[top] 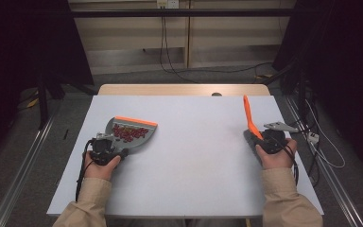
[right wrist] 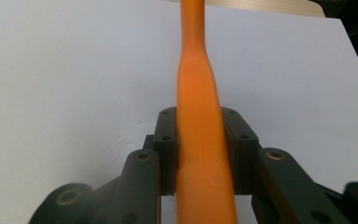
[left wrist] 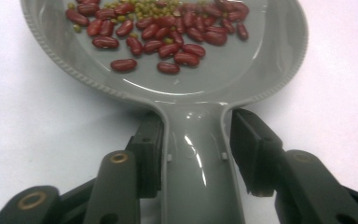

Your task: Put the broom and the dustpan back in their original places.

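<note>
Table (top: 184, 165): dustpan (top: 132, 130) with beans (left wrist: 168, 28) lies flat at left, handle pointing back at left gripper (left wrist: 196, 154). Its jaws straddle the handle, right pad clear, grip released. Right gripper (right wrist: 200, 154) is clamped on the orange brush (top: 249, 116), well apart at right.

A white table (top: 184, 161) stands on grey floor (top: 52, 142) (cables (top: 170, 61) trail behind).

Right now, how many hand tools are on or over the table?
2. A grey dustpan holding beans lies on the table's left, its handle between the left gripper jaws. An orange-handled brush is clamped in the right gripper, on the right.
</note>
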Tool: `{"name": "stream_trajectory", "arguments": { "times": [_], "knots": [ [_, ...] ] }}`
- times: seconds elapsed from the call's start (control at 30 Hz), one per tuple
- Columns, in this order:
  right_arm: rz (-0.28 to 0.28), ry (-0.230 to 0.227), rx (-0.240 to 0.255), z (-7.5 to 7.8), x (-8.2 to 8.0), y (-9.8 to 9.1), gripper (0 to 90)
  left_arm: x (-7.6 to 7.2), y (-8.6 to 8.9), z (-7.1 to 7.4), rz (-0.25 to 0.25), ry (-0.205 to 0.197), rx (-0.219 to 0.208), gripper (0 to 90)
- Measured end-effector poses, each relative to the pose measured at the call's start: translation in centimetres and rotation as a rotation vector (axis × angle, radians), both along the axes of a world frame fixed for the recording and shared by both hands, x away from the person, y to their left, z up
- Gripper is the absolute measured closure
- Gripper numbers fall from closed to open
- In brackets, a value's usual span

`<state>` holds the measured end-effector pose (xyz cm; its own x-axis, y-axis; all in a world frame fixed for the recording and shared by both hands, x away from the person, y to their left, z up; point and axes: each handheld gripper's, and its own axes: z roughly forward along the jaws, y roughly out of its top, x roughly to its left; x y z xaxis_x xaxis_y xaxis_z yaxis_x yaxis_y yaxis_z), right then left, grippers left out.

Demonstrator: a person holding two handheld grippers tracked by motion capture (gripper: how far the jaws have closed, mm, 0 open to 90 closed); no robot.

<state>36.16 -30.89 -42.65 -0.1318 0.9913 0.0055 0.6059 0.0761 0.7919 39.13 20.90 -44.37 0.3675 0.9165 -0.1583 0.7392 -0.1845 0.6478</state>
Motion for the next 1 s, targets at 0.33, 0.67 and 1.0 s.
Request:
{"name": "stream_trajectory", "arguments": {
  "times": [0.33, 0.67, 1.0],
  "knots": [
    [0.001, -0.006, 0.048, -0.1, -0.1, 0.1, 69.8, -0.3, -0.4, 0.0, -0.026, -0.004, -0.014, 52.7],
    [0.023, -0.010, 0.063, -0.1, -0.1, 0.9, 68.6, -0.4, -0.9, 0.0, -0.060, 0.003, -0.025, 49.8],
    [0.032, -0.007, 0.079, -0.2, -0.1, 1.7, 67.5, -0.6, -1.5, -0.1, -0.103, 0.005, -0.046, 46.4]
  ]
}}
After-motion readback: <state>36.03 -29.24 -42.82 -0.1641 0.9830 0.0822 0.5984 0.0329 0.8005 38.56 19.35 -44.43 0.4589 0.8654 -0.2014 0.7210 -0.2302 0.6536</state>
